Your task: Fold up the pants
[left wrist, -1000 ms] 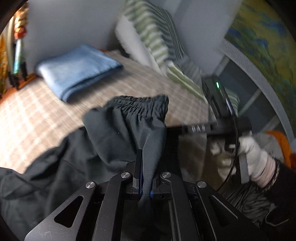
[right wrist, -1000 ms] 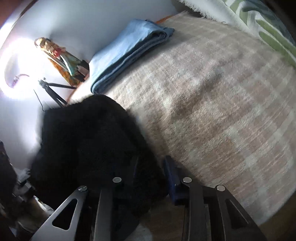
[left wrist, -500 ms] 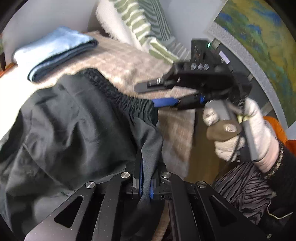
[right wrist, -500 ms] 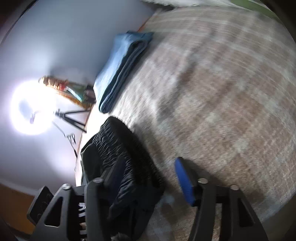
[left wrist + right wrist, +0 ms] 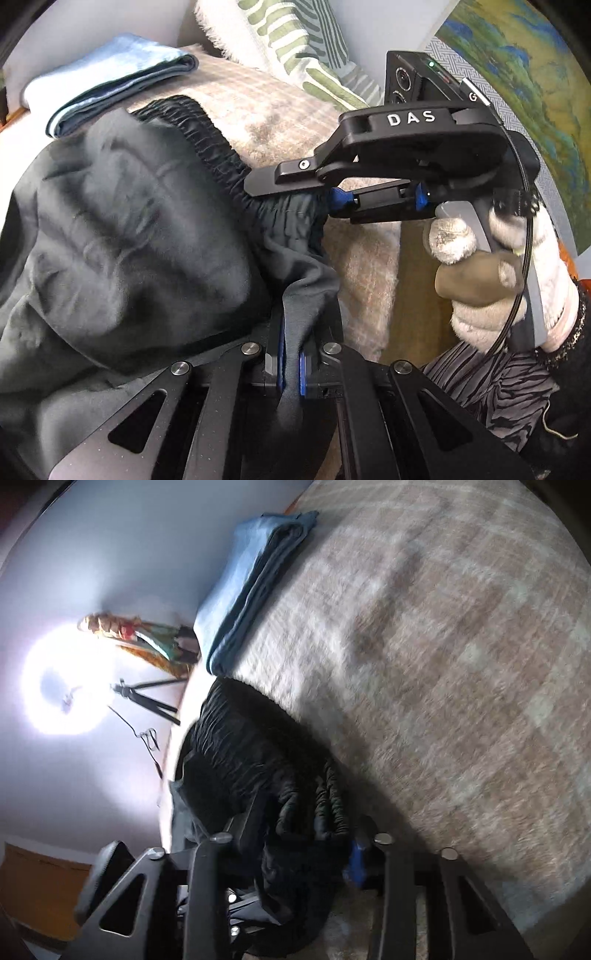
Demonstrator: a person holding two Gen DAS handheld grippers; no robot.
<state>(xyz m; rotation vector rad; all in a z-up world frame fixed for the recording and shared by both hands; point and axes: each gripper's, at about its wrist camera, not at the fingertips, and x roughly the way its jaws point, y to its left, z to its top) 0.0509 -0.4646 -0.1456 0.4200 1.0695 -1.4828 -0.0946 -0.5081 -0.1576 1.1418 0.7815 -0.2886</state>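
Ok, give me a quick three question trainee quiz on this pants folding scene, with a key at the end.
1. True or false: the left gripper is shut on the dark pants.
2. What part of the pants sits between the right gripper jaws?
A) a leg hem B) the elastic waistband C) a pocket
3. What colour is the folded cloth on the checked blanket?

Key: 1 true; 2 B; 3 blue.

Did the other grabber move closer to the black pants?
Yes. In the left wrist view, the right gripper came leftward from beside the striped pillow and its jaws have just been closing onto the pants waistband.
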